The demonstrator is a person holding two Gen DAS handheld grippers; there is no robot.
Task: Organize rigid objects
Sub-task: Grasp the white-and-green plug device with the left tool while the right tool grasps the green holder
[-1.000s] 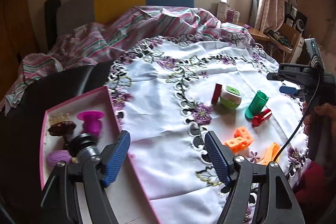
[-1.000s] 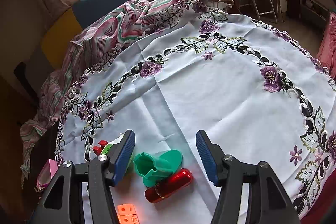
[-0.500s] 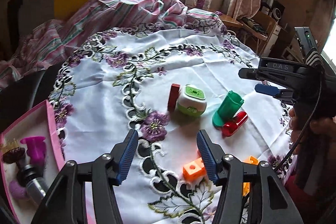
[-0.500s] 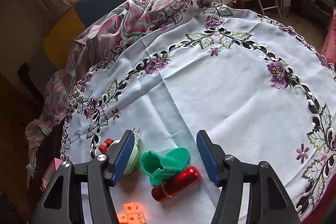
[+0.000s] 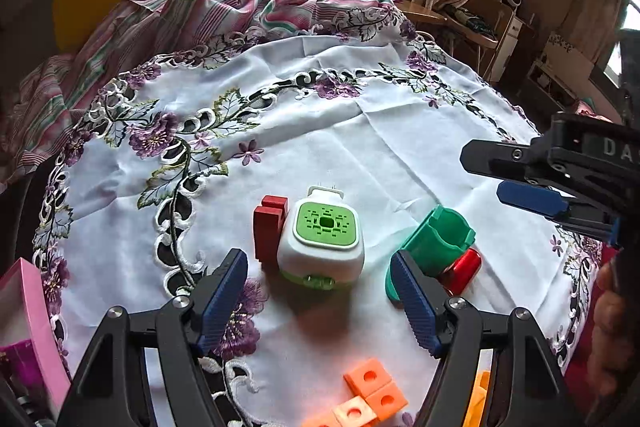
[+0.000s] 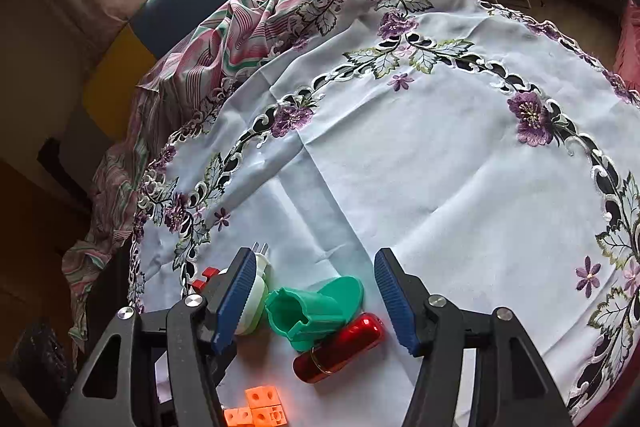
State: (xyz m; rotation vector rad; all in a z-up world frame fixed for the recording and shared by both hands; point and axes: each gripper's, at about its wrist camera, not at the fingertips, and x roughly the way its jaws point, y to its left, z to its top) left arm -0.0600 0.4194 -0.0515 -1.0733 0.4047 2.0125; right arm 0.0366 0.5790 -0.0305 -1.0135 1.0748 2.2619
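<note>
A white plug-in device with a green top (image 5: 320, 243) stands on the flowered tablecloth (image 5: 360, 131), just beyond my left gripper (image 5: 318, 301). Its jaws are opening and touch nothing. A red block (image 5: 268, 231) leans against the device's left side. To the right a green cup (image 5: 432, 243) lies on its side over a red cylinder (image 5: 460, 271). My right gripper (image 6: 316, 299) hangs open above the green cup (image 6: 316, 311) and the red cylinder (image 6: 340, 347), not pressing either. The device (image 6: 256, 291) is partly hidden behind its left finger. The right gripper (image 5: 482, 171) also shows from the side.
Orange linked cubes (image 5: 368, 395) lie near the front edge. A pink box (image 5: 24, 307) with small items sits at the far left. A striped cloth (image 5: 200, 11) is bunched at the back. A hand (image 5: 608, 327) holds the right gripper's handle.
My left gripper swung right from the pink box to the white and green device; its jaws narrowed, then widened again. The right gripper has stayed over the green cup.
</note>
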